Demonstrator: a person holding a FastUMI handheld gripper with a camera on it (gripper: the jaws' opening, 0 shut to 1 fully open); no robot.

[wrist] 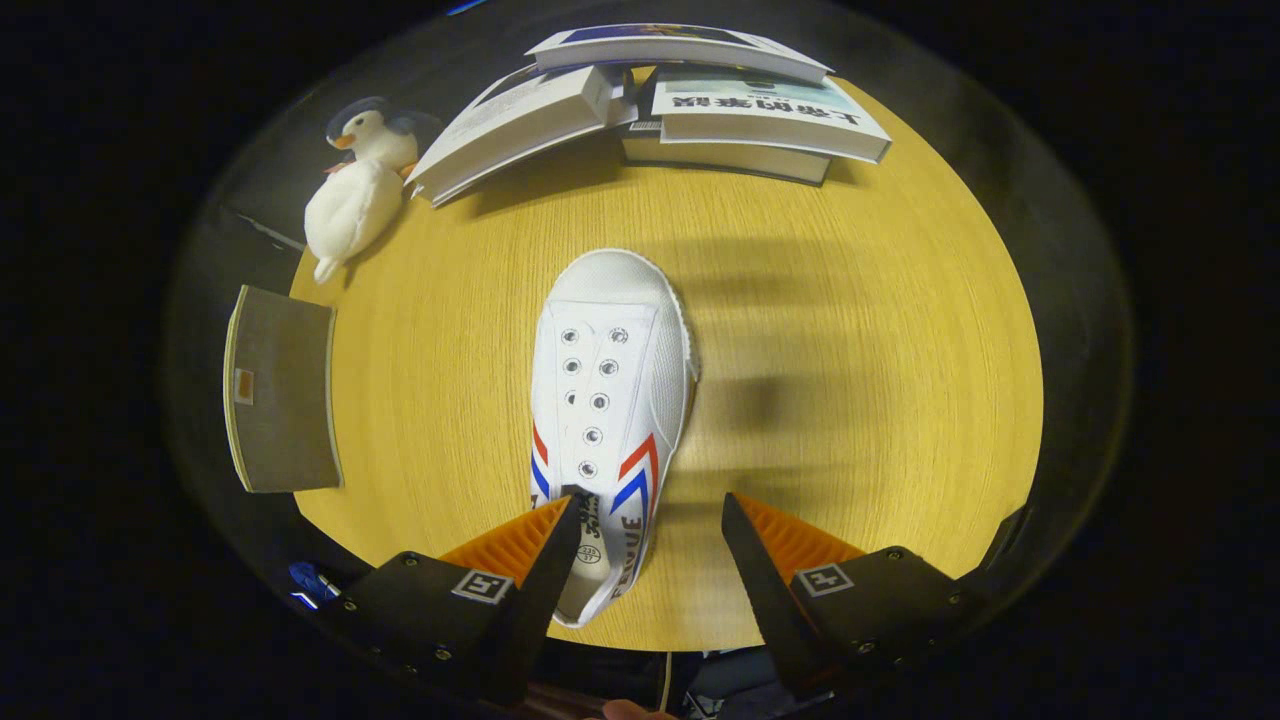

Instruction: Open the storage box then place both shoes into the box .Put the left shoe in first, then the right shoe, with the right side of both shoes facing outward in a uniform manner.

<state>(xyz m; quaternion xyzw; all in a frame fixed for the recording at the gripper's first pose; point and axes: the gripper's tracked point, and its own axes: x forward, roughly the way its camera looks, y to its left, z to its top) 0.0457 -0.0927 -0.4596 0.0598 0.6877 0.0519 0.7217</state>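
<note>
One shoe (610, 400) on table (850, 350), toe pointing away | fingers (540, 560) wide apart, heel between.

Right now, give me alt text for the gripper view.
An open hand-held gripper hovers over a white canvas shoe with red and blue stripes on a round yellow wooden table; stacked books and a white plush duck lie beyond.

The gripper-mounted fisheye camera is looking steeply down onto a round wooden table (860, 400), riding just behind the gripper (650, 520), whose spread fingers are framing the near edge. It is hovering close above a white shoe (610, 390), facing across the table toward stacked books (700, 110) and a plush duck (355, 195) at the far side.
</note>
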